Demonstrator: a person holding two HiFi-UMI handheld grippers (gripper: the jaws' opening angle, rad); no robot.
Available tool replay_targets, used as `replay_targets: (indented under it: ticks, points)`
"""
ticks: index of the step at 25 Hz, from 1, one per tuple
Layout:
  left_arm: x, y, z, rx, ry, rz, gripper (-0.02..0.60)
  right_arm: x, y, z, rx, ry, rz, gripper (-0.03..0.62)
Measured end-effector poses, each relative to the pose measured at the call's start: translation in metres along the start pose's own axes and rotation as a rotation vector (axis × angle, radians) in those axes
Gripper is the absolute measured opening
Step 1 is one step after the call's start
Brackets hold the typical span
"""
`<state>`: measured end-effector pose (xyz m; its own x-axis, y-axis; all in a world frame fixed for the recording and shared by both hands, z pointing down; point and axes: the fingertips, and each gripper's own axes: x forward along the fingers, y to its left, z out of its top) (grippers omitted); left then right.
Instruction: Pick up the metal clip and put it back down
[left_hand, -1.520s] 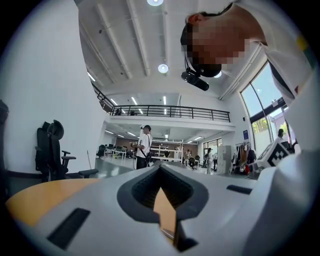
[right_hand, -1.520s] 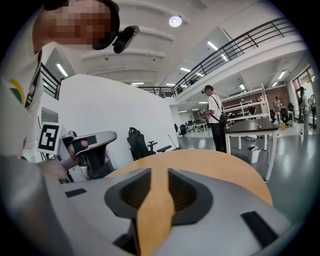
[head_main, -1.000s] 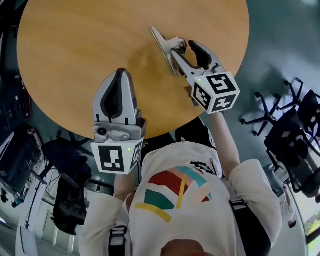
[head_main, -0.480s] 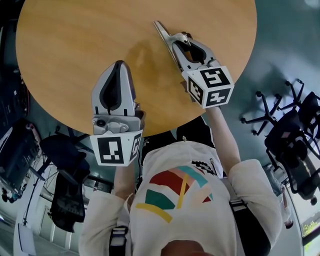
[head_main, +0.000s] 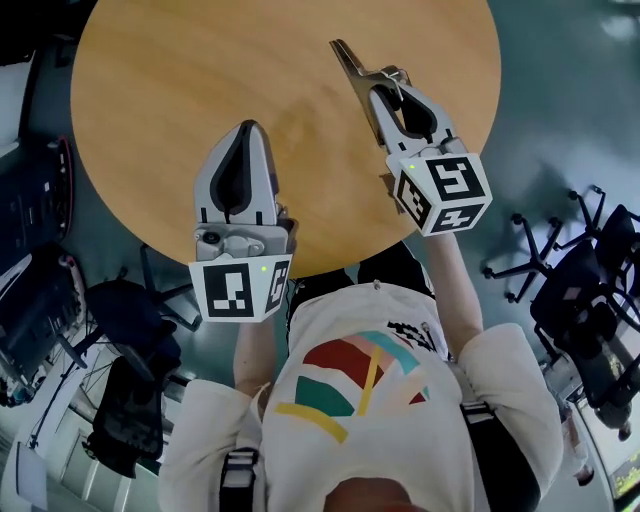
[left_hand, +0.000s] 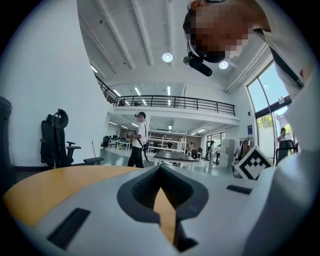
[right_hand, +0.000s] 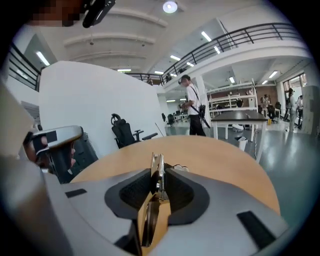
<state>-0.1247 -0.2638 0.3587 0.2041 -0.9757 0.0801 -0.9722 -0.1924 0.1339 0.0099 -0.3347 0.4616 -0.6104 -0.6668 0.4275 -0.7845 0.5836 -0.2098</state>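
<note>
The metal clip (head_main: 352, 62) is a silver spring clamp, and it sticks out from my right gripper (head_main: 385, 88) over the round wooden table (head_main: 180, 90). The right jaws have just been closing, and their pads now press on the clip's handles. In the right gripper view the clip (right_hand: 158, 172) stands on edge between the dark pads, above the table top (right_hand: 225, 155). My left gripper (head_main: 243, 138) hovers over the table's near part, shut with nothing in it. In the left gripper view its tips (left_hand: 160, 171) meet.
The table's round edge runs just below both grippers. Black office chairs (head_main: 590, 290) stand on the floor at the right and another chair (head_main: 120, 330) at the left. A person (left_hand: 137, 140) walks far off in the hall.
The right jaws went from wide open around the clip to shut on it, and the gripper rose with the clip off the table. The left gripper shifted slightly.
</note>
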Motion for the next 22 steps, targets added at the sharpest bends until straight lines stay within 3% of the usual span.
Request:
replay_targets:
  ticks: [5,10,14,22]
  points:
    - [-0.006,0.013,0.054,0.016,-0.095,0.062,0.037,-0.041,0.022,0.094,-0.072,-0.220,0.013,0.100]
    - [-0.021,-0.009,0.124,0.119,-0.232,0.055,0.037,-0.108,0.049,0.171,-0.119,-0.432,0.050,0.100]
    - [-0.037,-0.019,0.155,0.135,-0.291,0.046,0.037,-0.141,0.080,0.199,-0.143,-0.517,0.093,0.100]
    - [-0.052,-0.029,0.174,0.171,-0.334,0.076,0.037,-0.174,0.110,0.221,-0.201,-0.589,0.174,0.100]
